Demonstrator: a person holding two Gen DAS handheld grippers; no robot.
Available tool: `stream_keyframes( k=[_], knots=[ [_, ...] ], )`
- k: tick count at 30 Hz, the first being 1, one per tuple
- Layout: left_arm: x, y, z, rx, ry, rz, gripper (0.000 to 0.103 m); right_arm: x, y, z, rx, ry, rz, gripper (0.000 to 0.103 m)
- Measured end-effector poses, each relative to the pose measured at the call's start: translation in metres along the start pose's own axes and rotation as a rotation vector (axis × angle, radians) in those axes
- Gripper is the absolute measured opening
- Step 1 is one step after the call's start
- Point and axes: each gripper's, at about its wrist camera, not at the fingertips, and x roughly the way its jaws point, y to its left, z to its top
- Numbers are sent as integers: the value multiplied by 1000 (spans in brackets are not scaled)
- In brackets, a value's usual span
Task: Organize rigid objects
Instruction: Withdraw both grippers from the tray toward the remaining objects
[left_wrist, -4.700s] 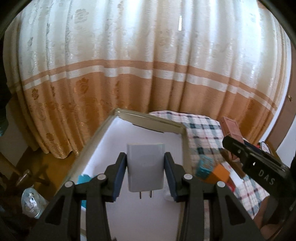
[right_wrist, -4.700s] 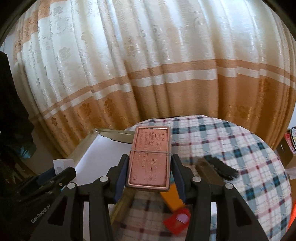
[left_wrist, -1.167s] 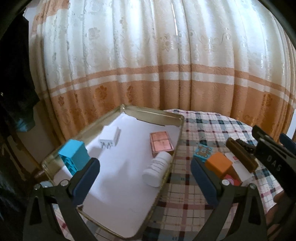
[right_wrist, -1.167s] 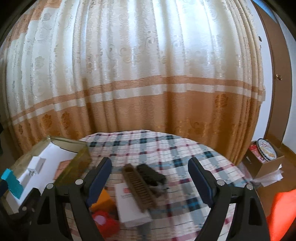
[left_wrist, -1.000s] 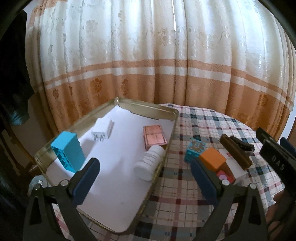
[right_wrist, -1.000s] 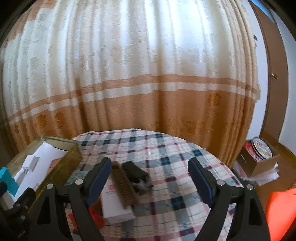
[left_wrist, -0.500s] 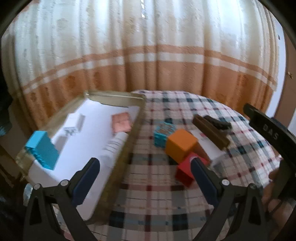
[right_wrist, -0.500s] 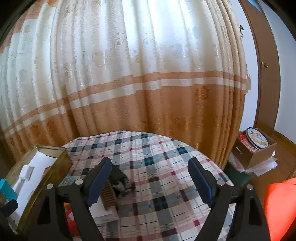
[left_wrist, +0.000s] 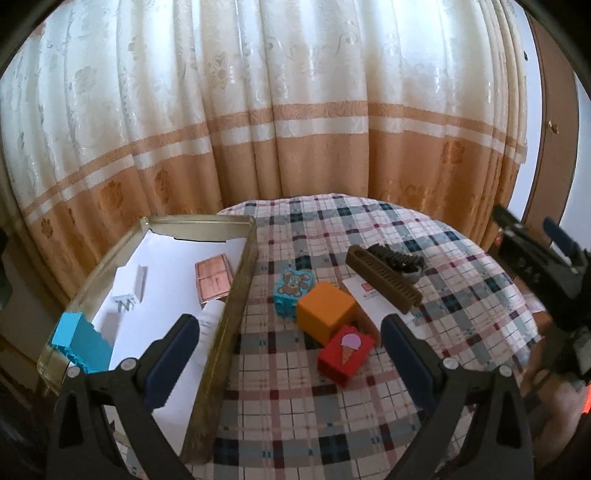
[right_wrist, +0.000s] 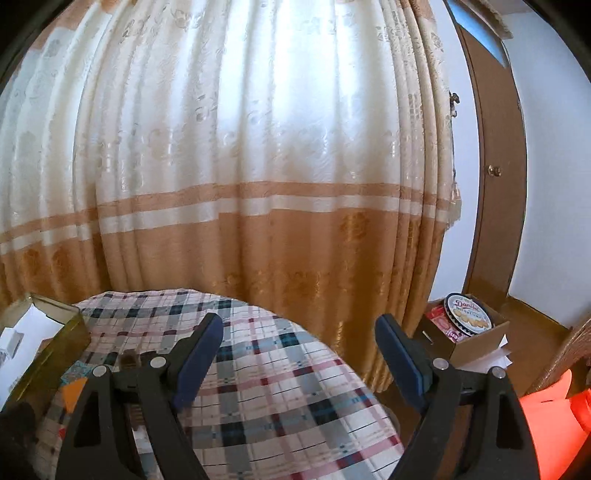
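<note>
Both tongs, left (left_wrist: 290, 345) and right (right_wrist: 299, 349), hang released and empty; four or five items already lie in the tin tray (left_wrist: 236, 291) at left, while the orange cube (left_wrist: 325, 310), red block (left_wrist: 345, 349), bear block (left_wrist: 293, 286) and brush (left_wrist: 384, 282) wait right of it on the worktop (left_wrist: 332, 424)

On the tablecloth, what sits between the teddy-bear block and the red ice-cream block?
In the left wrist view, the orange cube sits between the teddy-bear block and the red ice-cream block.

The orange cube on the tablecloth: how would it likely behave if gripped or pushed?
The orange cube has flat, smooth faces, so it probably grips squarely between fingers and will not roll. It looks rigid. It touches the red block and teddy-bear block, so a push would likely shove those too.
</note>
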Motion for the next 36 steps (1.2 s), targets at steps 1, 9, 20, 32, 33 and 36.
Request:
stream_keyframes(
  k=[1,9,20,32,33,36],
  knots=[
    [3,-1,-1,0,13,-4,100,0,-3,0,12,2,3,86],
    [33,-24,-11,27,118,-103,93,1,-2,0,5,15,43,86],
    [72,-26,-22,2,245,-130,72,11,-4,-1,25,62,66,86],
    [73,-19,-22,-19,213,-162,43,18,0,-3,11,102,81,86],
    [73,-18,-21,-24,212,-167,43,19,1,-3,6,107,86,86],
    [70,-13,-20,-44,210,-166,42,22,4,-4,-7,124,98,86]
  ],
)
